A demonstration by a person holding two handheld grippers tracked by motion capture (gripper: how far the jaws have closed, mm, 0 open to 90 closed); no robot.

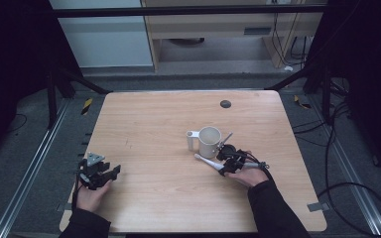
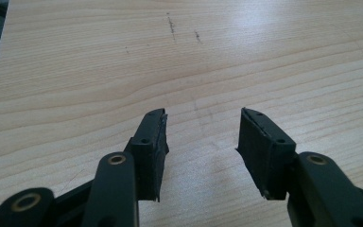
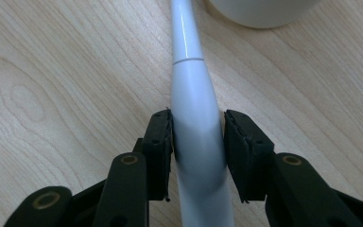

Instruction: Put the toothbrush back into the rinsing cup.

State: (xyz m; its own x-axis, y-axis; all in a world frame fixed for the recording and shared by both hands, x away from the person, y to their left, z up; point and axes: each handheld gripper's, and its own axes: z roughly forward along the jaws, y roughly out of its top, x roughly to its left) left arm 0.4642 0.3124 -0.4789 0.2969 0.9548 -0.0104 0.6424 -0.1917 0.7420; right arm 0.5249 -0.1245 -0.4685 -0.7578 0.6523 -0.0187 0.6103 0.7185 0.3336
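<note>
A white toothbrush (image 1: pixel 207 162) lies flat on the wooden table (image 1: pixel 168 114), its thin end pointing left just in front of a white mug (image 1: pixel 209 141). My right gripper (image 1: pixel 224 167) is shut on the thick handle end. In the right gripper view both pads press the toothbrush (image 3: pixel 189 71) handle at my right gripper (image 3: pixel 198 120), and the mug's base (image 3: pixel 260 12) sits just beyond. My left gripper (image 1: pixel 113 172) rests near the table's front left edge. It is open, with bare wood between the jaws of my left gripper (image 2: pixel 203 116).
A black round grommet (image 1: pixel 225 103) sits in the tabletop near the far edge. The mug's handle (image 1: pixel 192 139) points left. Metal rails and cables (image 1: pixel 337 163) run along the floor on both sides of the table.
</note>
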